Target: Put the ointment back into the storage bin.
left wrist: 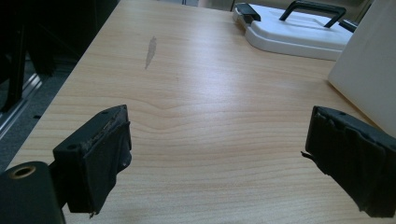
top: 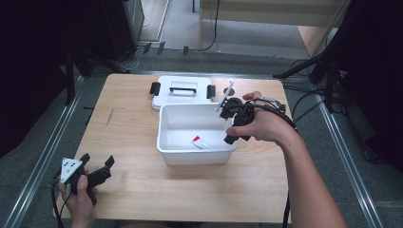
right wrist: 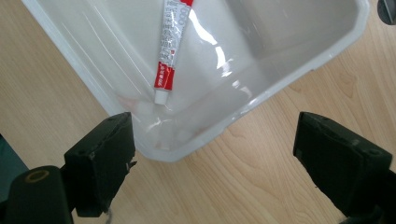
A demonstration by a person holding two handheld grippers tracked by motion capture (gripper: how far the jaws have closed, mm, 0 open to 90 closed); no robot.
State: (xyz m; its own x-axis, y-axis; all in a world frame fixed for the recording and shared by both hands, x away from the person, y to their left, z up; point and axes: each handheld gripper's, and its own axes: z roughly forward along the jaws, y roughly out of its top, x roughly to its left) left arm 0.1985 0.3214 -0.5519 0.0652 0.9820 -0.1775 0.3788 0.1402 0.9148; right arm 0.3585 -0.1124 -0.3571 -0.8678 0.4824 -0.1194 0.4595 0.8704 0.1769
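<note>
A white plastic bin (top: 197,154) stands in the middle of the wooden table. A red and white toothpaste tube (top: 200,142) lies flat on its floor near the front wall. My right gripper (top: 228,126) hangs over the bin's right rim, pointing down, open with nothing between its jaws. In the right gripper view the tube (right wrist: 169,46) lies inside the bin (right wrist: 261,46), beyond the open right gripper (right wrist: 215,163) and apart from it. My left gripper (top: 97,161) rests low at the table's front left corner. It is open and empty (left wrist: 217,158).
The bin's white lid (top: 183,92) with a black handle and clips lies flat behind the bin, also seen far off in the left gripper view (left wrist: 299,30). Bare tabletop (top: 128,142) stretches between the left gripper and the bin. Tripod legs stand beyond the table's right side.
</note>
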